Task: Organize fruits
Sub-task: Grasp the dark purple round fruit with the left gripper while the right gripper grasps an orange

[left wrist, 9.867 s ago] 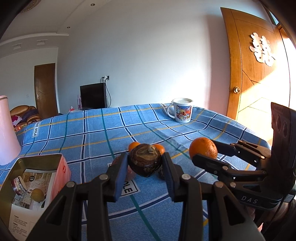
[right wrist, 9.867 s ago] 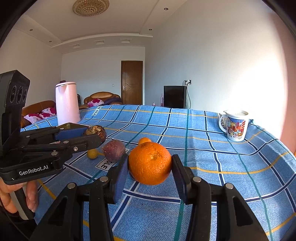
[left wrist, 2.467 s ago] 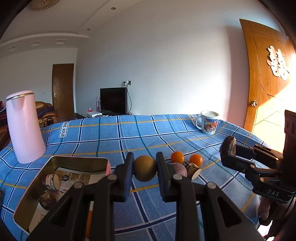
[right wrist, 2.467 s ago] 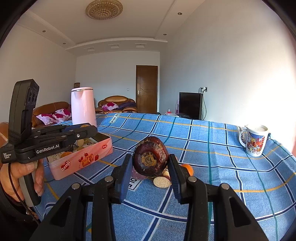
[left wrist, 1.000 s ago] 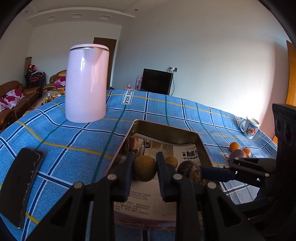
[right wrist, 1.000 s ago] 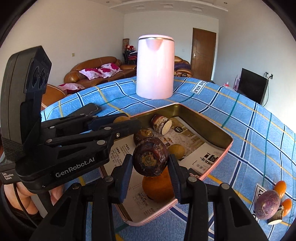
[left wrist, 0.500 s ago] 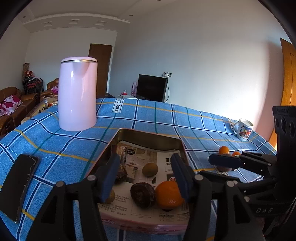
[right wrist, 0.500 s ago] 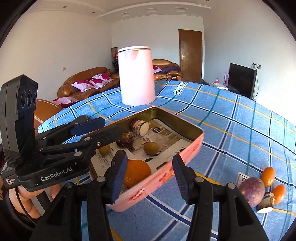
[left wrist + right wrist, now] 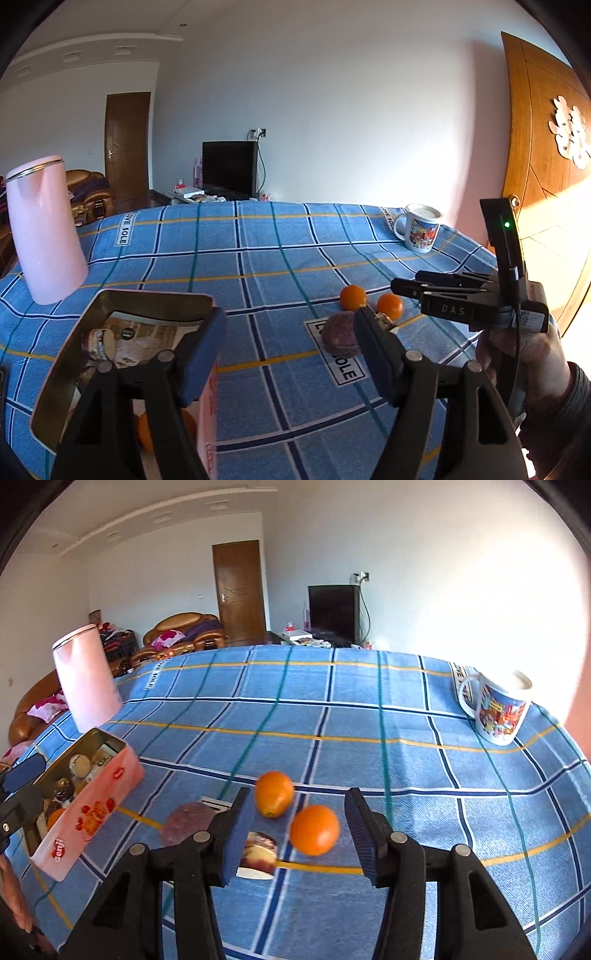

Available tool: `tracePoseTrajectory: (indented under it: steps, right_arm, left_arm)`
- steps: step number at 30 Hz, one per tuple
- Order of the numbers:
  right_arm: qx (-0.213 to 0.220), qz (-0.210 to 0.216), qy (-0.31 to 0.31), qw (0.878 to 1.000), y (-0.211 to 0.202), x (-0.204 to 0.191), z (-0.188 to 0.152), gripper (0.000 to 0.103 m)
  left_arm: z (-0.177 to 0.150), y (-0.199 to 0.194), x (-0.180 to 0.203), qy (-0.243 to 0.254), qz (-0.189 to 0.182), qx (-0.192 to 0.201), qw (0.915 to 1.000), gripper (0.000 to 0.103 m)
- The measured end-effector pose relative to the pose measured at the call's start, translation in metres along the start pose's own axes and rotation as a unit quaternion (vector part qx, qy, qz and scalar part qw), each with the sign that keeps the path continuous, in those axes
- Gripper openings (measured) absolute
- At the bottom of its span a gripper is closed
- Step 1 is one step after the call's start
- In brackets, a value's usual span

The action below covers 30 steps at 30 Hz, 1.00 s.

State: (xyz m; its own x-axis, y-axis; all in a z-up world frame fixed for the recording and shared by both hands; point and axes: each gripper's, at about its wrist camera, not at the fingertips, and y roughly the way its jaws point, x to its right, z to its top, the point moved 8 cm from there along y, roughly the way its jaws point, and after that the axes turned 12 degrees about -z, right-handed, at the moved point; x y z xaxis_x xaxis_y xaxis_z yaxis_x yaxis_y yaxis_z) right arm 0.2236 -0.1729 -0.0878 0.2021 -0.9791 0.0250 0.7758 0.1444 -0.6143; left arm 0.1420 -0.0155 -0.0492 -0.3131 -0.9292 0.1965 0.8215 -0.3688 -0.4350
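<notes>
Both grippers are open and empty. My left gripper point(image 9: 290, 349) hovers between the pink tin point(image 9: 155, 299) on its left and the loose fruit on its right. The tin holds several fruits, among them a large orange point(image 9: 146, 428). My right gripper point(image 9: 301, 829) hangs just above two small oranges point(image 9: 274, 793) point(image 9: 314, 829), a cut fruit half point(image 9: 258, 853) and a purple fruit point(image 9: 186, 821) on the blue checked cloth. The purple fruit also shows in the left wrist view point(image 9: 338, 334), with my right gripper point(image 9: 406, 282) just beyond it.
A pink kettle point(image 9: 44, 230) stands at the far left behind the tin. A printed mug point(image 9: 495, 710) stands at the far right of the table. A wooden door point(image 9: 546, 206) is past the table's right edge.
Both grippers have swung away from the tin to the right, toward the loose fruit. They dropped their fruits into the tin between a second and half a second ago and stay open.
</notes>
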Motion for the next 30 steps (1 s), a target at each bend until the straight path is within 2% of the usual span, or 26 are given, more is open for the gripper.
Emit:
tracePoseTrajectory:
  steps: [4,8,12,15,19,21,24,30]
  right_arm:
    - [-0.017,-0.006,0.019,1.000,0.014,0.016,-0.005,0.053]
    - [-0.033,0.005,0.028,0.999,0.025,0.014,-0.011,0.053]
    - [-0.048,0.012,0.031,0.998,0.032,0.012,-0.013,0.053]
    - [-0.069,0.014,0.029,0.997,0.040,0.011,-0.017,0.053]
    - [-0.090,0.032,0.026,0.995,0.046,0.006,-0.022,0.053]
    - [-0.105,0.037,0.029,0.993,0.051,0.005,-0.026,0.052]
    - [-0.113,0.053,0.040,0.991,0.052,0.007,-0.028,0.040]
    - [-0.082,0.050,0.036,0.995,0.040,0.005,-0.023,0.039]
  left_arm:
    - [-0.003,0.033,0.010,0.002,-0.009,-0.028,0.9996,0.074]
    - [-0.011,0.067,0.015,-0.003,-0.013,-0.064,0.9979,0.074]
    - [-0.016,0.087,0.022,-0.012,-0.034,-0.092,0.9951,0.074]
    - [-0.020,0.100,0.030,0.001,-0.039,-0.120,0.9920,0.074]
    - [-0.031,0.115,0.029,-0.015,-0.053,-0.165,0.9848,0.073]
    - [-0.031,0.117,0.024,-0.036,-0.062,-0.166,0.9836,0.071]
    - [-0.032,0.117,0.023,-0.056,-0.084,-0.166,0.9809,0.055]
    - [-0.028,0.112,0.023,-0.050,-0.071,-0.153,0.9844,0.054]
